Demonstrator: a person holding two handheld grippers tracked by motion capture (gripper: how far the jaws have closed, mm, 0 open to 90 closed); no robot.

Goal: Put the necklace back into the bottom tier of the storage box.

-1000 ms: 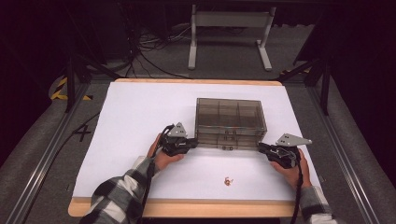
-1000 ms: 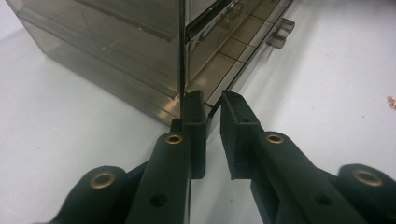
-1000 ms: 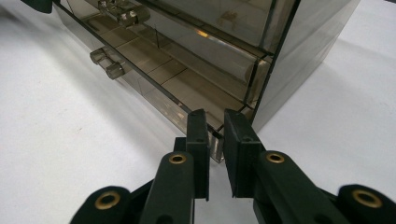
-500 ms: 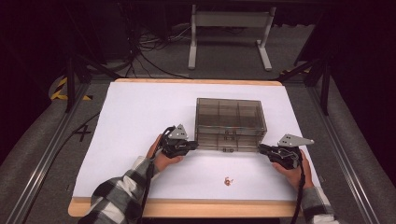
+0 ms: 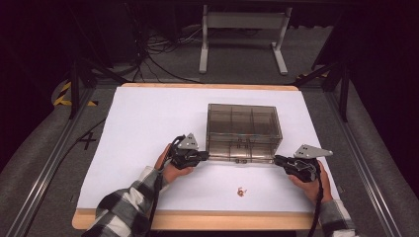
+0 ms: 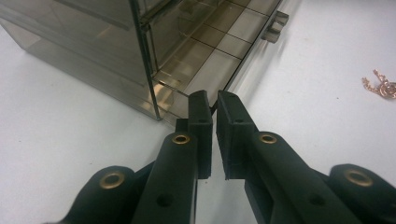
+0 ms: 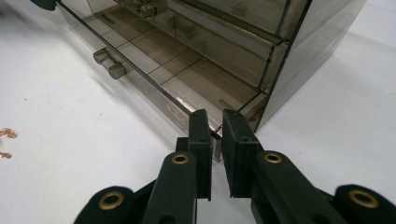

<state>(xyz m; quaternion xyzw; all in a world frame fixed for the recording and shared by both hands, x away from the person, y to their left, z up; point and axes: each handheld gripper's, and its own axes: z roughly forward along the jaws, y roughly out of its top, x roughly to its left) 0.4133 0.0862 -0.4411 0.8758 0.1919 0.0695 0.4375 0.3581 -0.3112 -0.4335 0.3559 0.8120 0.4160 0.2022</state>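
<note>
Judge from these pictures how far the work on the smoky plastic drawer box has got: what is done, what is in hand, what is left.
Done: the bottom drawer of the box stands partly pulled out, its divided compartments looking bare. In hand: the left tool and right tool each pinch a front corner of that drawer. Left, probably: the small gold chain lies on the white table cover, not yet in the drawer.

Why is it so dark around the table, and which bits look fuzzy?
High view: light falls on the white table, the floor around stays dark; the chain is a tiny blur. Left gripper view: the left hand-held gripper is soft near the lens, and the smoky drawer box casts a faint shadow. Right gripper view: pale reflections on the box.
</note>
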